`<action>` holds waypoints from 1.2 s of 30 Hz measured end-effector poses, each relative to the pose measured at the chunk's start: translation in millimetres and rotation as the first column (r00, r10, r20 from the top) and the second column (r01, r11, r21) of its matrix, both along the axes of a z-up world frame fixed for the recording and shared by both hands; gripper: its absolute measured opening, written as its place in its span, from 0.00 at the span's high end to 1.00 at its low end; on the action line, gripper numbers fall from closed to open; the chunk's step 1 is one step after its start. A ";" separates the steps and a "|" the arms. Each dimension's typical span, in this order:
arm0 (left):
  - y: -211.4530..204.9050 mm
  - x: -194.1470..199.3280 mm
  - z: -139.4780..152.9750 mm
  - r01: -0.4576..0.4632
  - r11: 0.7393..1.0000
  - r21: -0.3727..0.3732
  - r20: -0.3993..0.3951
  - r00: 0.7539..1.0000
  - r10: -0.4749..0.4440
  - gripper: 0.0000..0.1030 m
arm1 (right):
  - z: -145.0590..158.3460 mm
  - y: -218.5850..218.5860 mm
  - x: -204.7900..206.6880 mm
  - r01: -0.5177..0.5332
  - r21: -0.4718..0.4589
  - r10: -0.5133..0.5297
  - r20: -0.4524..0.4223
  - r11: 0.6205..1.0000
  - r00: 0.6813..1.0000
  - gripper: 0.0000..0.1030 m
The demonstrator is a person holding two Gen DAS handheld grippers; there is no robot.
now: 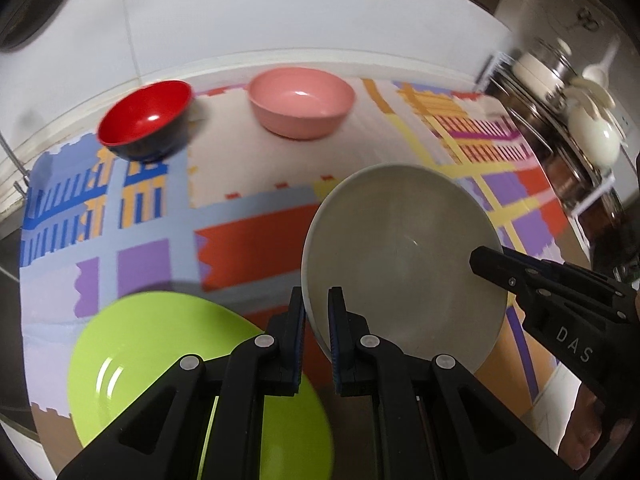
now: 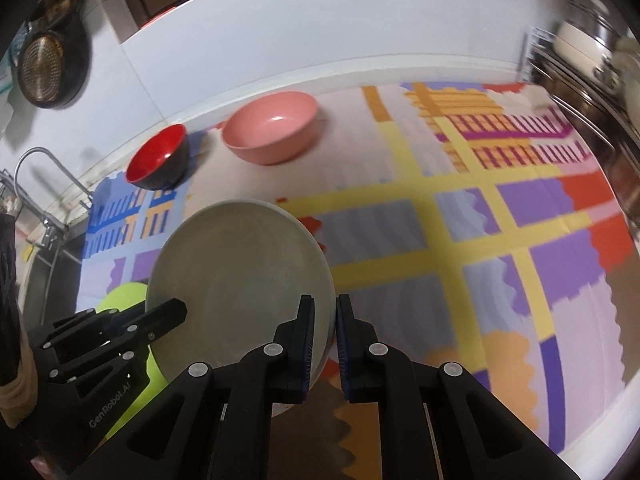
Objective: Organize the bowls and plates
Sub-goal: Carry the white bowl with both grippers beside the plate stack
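Note:
A grey plate (image 1: 404, 256) (image 2: 240, 280) is held at both sides, tilted above the colourful mat (image 1: 256, 236). My left gripper (image 1: 318, 336) (image 2: 176, 312) is shut on its left rim. My right gripper (image 2: 326, 336) (image 1: 486, 260) is shut on its right rim. A lime green plate (image 1: 132, 344) (image 2: 120, 296) lies on the mat to the left, partly under the grey plate. At the back stand a red-and-black bowl (image 1: 146, 120) (image 2: 158, 158) and a larger pink bowl (image 1: 302, 98) (image 2: 272, 128), both upright and apart.
A metal dish rack (image 1: 560, 92) (image 2: 580, 48) with pots and white ware stands at the right end of the counter. A faucet (image 2: 44, 184) and sink are at the left. A dark pan (image 2: 44, 68) hangs on the white wall behind.

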State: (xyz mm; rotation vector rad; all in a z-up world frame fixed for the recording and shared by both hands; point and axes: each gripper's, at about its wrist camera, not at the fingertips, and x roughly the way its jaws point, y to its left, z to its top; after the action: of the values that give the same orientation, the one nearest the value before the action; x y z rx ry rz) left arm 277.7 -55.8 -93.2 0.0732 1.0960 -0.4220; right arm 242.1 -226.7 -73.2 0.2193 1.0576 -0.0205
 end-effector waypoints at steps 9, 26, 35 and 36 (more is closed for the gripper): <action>-28.2 -21.0 -14.2 0.053 0.999 0.013 -0.047 0.998 -0.052 0.88 | -13.8 -24.4 -22.8 0.049 -0.007 -0.049 -0.044 0.999 0.998 0.88; -52.4 -25.8 -30.2 0.062 0.997 0.041 -0.098 0.993 -0.058 0.87 | -31.9 -40.9 -26.5 0.051 -0.001 -0.051 -0.097 0.999 0.994 0.88; -52.6 -25.2 -33.1 0.061 0.997 0.045 -0.103 0.993 -0.056 0.84 | -34.4 -40.0 -25.1 0.048 0.002 -0.048 -0.101 0.999 0.994 0.87; -52.6 -25.1 -33.5 0.063 0.997 0.044 -0.103 0.993 -0.058 0.83 | -34.4 -39.6 -25.2 0.048 0.004 -0.047 -0.102 0.999 0.994 0.87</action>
State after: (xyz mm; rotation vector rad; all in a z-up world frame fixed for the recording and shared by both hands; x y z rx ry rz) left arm 252.7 -108.4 -126.7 0.1275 1.2066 -0.4581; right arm 216.9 -266.3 -107.7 0.2511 1.1537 -0.0723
